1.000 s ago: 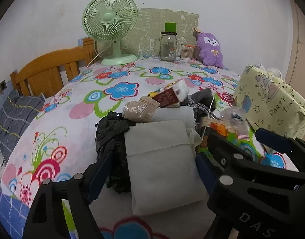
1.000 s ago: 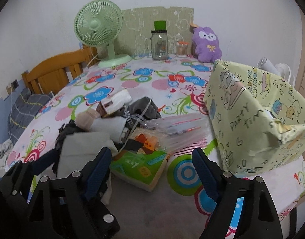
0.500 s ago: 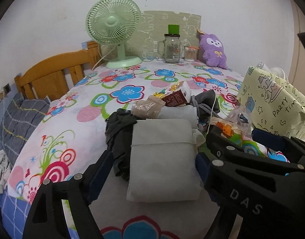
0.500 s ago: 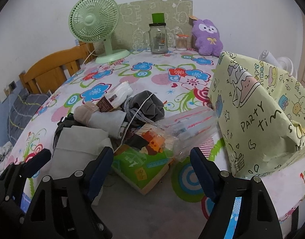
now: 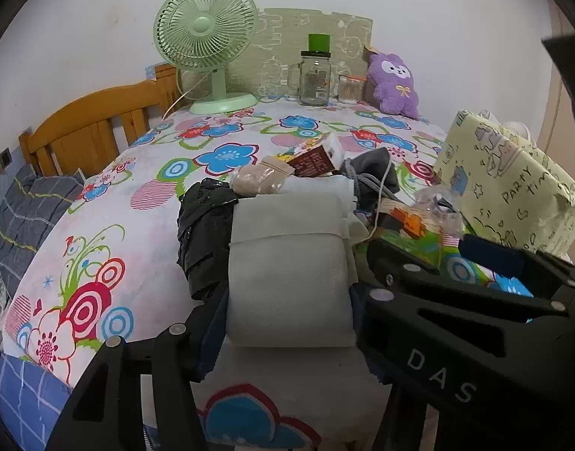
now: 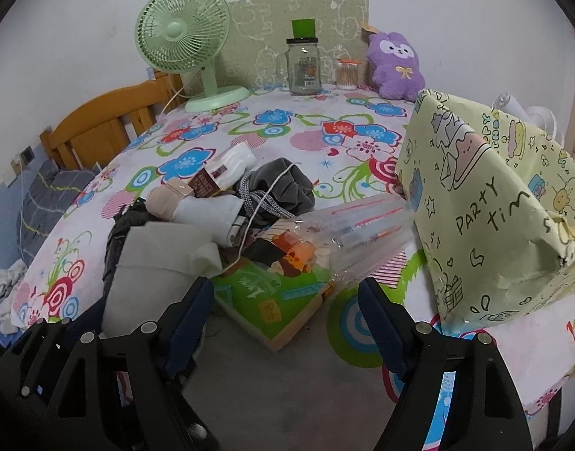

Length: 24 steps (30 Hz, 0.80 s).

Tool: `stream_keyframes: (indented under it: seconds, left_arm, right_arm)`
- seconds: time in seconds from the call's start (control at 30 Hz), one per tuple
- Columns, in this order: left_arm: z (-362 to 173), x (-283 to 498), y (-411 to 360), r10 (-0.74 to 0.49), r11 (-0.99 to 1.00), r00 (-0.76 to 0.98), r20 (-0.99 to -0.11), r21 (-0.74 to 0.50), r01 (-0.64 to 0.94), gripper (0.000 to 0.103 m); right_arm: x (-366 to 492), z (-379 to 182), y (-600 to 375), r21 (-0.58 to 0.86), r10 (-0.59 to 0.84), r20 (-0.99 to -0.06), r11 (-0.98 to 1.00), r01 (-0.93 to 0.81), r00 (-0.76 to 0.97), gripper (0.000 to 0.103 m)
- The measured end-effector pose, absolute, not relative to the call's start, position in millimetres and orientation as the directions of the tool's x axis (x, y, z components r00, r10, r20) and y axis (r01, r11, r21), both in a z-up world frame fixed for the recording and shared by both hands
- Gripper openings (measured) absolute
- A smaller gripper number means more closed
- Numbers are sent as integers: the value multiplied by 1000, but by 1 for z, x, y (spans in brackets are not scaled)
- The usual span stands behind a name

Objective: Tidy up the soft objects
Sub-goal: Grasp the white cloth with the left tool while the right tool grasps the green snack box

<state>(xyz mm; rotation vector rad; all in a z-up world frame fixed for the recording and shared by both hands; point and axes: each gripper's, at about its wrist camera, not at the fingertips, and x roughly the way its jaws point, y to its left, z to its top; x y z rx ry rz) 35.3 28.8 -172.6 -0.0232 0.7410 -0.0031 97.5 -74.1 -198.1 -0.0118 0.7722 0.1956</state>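
A white padded pouch [image 5: 287, 255] lies at the near edge of a pile of soft things on the flowered tablecloth [image 5: 110, 206]. My left gripper [image 5: 287, 300] has its jaws closing on the pouch's near end, and the pads press its sides so that it bulges upward. Beside it are a crumpled black plastic bag [image 5: 201, 233], a beige bundle [image 5: 257, 180] and a grey garment with a cord [image 6: 283, 184]. My right gripper [image 6: 285, 297] stands open just in front of a green tissue pack [image 6: 272, 300], with nothing between its fingers.
A big box in yellow party paper [image 6: 494, 206] stands at the right. A clear bag of pens [image 6: 362, 225] leans against it. A green fan [image 6: 182, 34], a glass jar [image 6: 304, 67] and a purple plush [image 6: 396, 64] line the far wall. A wooden bed frame [image 5: 88, 127] is left.
The left gripper's jaws have narrowed onto the white pouch, which now bulges between the pads. The right gripper has drifted slightly and stays open.
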Motion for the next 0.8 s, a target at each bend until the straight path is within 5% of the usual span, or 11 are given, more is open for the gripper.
stream_keyframes:
  seconds: [0.3, 0.5, 0.8]
  left_arm:
    - [-175, 46, 36, -37, 999, 733, -679, -46, 7, 60]
    - [-174, 45, 35, -36, 999, 734, -678, -43, 9, 59]
    - [-169, 44, 25, -37, 999, 735, -677, -28, 24, 58]
  right_arm:
    - [108, -205, -63, 73, 196, -704, 976, -206, 683, 77]
    - [107, -205, -63, 84, 204, -704, 975, -206, 680, 47]
    - [101, -200, -69, 101, 219, -700, 973, -210, 680, 30]
